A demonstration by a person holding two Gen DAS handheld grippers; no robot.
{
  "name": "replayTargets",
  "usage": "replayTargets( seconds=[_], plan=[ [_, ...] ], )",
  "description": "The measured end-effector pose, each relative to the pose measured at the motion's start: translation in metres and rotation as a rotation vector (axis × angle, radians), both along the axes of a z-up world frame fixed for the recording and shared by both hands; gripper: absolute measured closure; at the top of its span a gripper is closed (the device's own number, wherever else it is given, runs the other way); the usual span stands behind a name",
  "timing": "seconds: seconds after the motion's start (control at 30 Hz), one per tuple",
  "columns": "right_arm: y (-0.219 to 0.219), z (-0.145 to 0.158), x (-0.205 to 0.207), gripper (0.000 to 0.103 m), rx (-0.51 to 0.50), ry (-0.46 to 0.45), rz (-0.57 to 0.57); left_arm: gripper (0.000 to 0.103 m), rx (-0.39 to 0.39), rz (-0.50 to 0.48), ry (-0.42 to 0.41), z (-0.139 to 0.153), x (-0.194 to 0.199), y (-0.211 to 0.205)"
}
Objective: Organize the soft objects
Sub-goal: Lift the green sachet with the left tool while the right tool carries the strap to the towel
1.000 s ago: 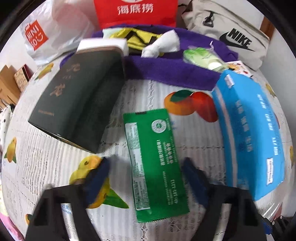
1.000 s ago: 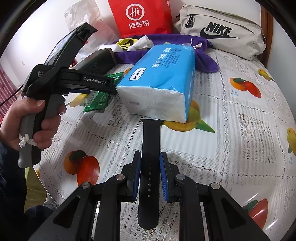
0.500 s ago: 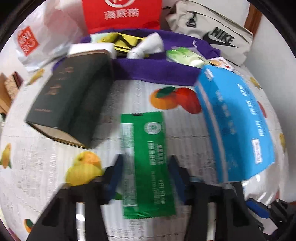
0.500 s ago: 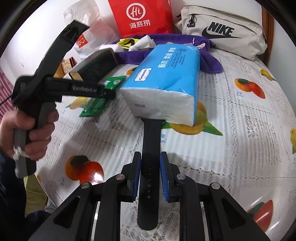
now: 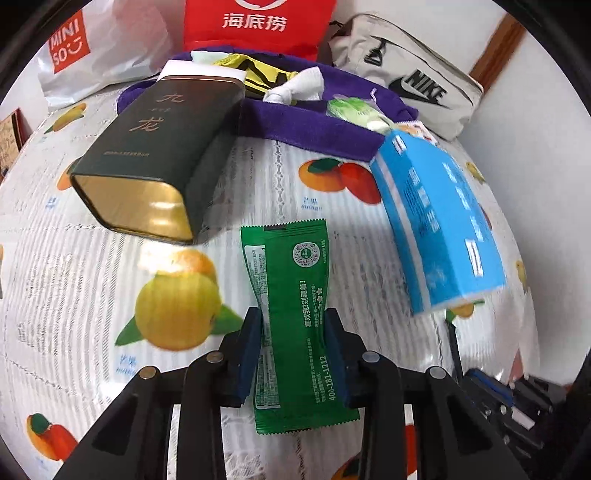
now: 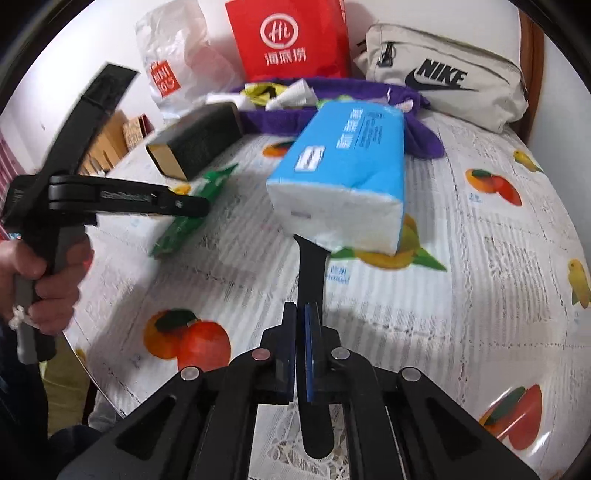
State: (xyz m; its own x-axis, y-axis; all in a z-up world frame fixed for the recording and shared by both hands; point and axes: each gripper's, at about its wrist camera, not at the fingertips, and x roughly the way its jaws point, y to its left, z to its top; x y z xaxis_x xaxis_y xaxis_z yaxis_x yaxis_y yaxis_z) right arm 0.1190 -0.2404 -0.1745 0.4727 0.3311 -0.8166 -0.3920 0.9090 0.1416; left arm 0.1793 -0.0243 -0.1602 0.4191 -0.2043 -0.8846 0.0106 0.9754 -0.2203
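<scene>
Round table under a fruit-print tablecloth (image 6: 461, 266), its near-left rim curving away just below the left hand (image 6: 44, 280). Back edge crowded: red Haidilao bag (image 5: 258, 26), white Miniso bag (image 5: 96, 48), beige Nike pouch (image 6: 447, 85) and a purple towel (image 5: 317, 125) heaped with small items. Bare cloth to the right of the blue tissue pack (image 6: 347, 177) in the right wrist view; tighter on the left, where a dark green tea tin (image 5: 155, 155) lies on its side, gold base toward the camera, just beside the sachet's far corner.

Green sachet (image 5: 291, 314) flat, long axis running straight away from the left wrist camera, far serrated end toward the towel, near end past the pads. Black watch strap (image 6: 312, 291) likewise lengthwise along the right gripper's line, far end tucked under the near white face of the tissue pack.

Left gripper (image 5: 293, 354) clamped on the sachet's long edges, pinching it narrower at the waist. Right gripper (image 6: 300, 343) squeezed onto the watch strap, blue pads nearly together, the strap seen edge-on between them.
</scene>
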Motion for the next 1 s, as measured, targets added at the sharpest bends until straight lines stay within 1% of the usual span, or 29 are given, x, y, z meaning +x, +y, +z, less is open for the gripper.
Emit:
replayTargets(
  seconds=[0.03,0.1,0.13,0.17,0.33,0.43,0.47,0.53,0.67,0.77,0.9,1.0],
  plan=[
    [-0.001,-0.001,0.001,0.094,0.001,0.010,-0.009,0.071,0.007,0.001,-0.002,0.000,-0.002,0.000],
    [-0.004,-0.004,0.001,0.090,0.016,0.022,-0.031,0.070,0.004,-0.002,-0.003,0.001,-0.007,0.002],
    [-0.005,-0.006,0.002,0.082,0.020,0.031,-0.042,0.070,-0.002,0.000,-0.001,0.001,-0.009,0.004],
    [-0.005,-0.008,0.002,0.077,0.024,0.035,-0.049,0.070,-0.010,0.004,0.000,0.002,-0.011,0.005],
    [0.003,-0.011,0.002,0.075,-0.020,-0.006,-0.041,0.070,-0.024,0.007,-0.007,0.005,-0.018,0.010],
    [0.010,-0.013,0.000,0.081,-0.076,-0.054,-0.023,0.070,-0.033,0.009,-0.017,0.008,-0.022,0.012],
    [0.010,-0.013,-0.001,0.081,-0.077,-0.047,-0.021,0.070,-0.035,0.007,-0.020,0.009,-0.023,0.013],
    [0.008,-0.012,0.000,0.081,-0.063,-0.025,-0.029,0.070,-0.036,0.003,-0.020,0.009,-0.024,0.013],
    [0.010,-0.014,-0.001,0.079,-0.065,-0.033,-0.044,0.069,-0.039,-0.005,-0.012,0.005,-0.025,0.013],
    [0.011,-0.014,0.000,0.081,-0.065,-0.040,-0.042,0.069,-0.033,-0.009,-0.004,-0.001,-0.024,0.012],
    [0.006,-0.013,0.001,0.083,-0.031,-0.024,-0.043,0.070,-0.038,-0.022,-0.025,0.004,-0.028,0.013],
    [0.004,-0.005,-0.003,0.083,0.021,-0.007,-0.043,0.070,-0.034,-0.031,-0.050,0.013,-0.032,0.016]
  ],
)
